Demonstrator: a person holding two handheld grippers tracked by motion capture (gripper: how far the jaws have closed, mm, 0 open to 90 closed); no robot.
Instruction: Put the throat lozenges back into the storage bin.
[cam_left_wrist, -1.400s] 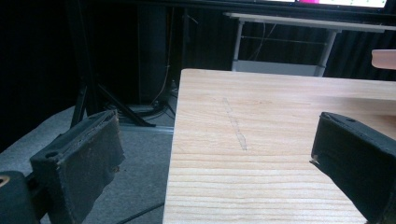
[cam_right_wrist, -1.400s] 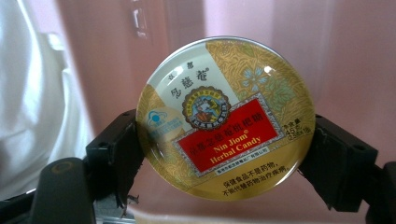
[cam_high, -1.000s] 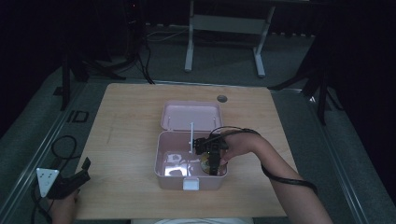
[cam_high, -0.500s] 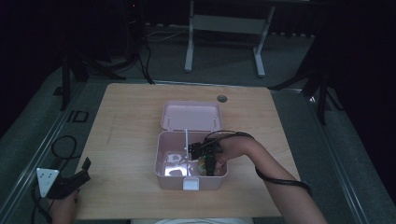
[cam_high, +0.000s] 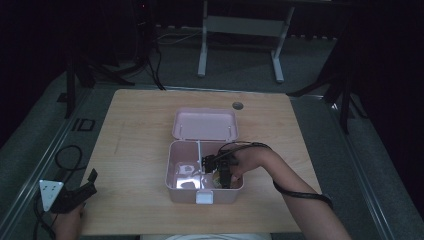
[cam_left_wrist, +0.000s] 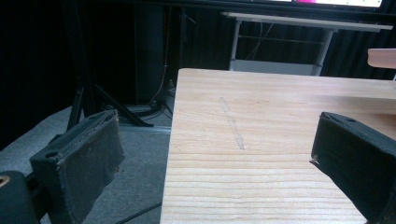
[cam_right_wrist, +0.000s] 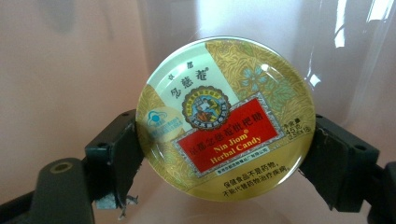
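Note:
A pink box (cam_high: 186, 191) stands open on the wooden table (cam_high: 140, 140), its lid (cam_high: 205, 125) laid back. My right gripper (cam_high: 222, 178) reaches down into the box's right compartment. In the right gripper view its jaws press both sides of a round gold candy tin (cam_right_wrist: 226, 119) with a red label, held against the pink box floor (cam_right_wrist: 60, 84). My left gripper (cam_high: 82, 189) rests at the table's near left corner, open, with nothing between its pads (cam_left_wrist: 84, 158).
A pale item (cam_high: 186, 169) and a dark one (cam_high: 188, 184) lie in the box's left compartment. A round hole (cam_high: 237, 105) is set in the table's far edge. Table legs (cam_high: 202, 50) and cables lie on the floor beyond.
My right gripper has sunk lower into the box's right compartment with the tin. The left gripper has not moved.

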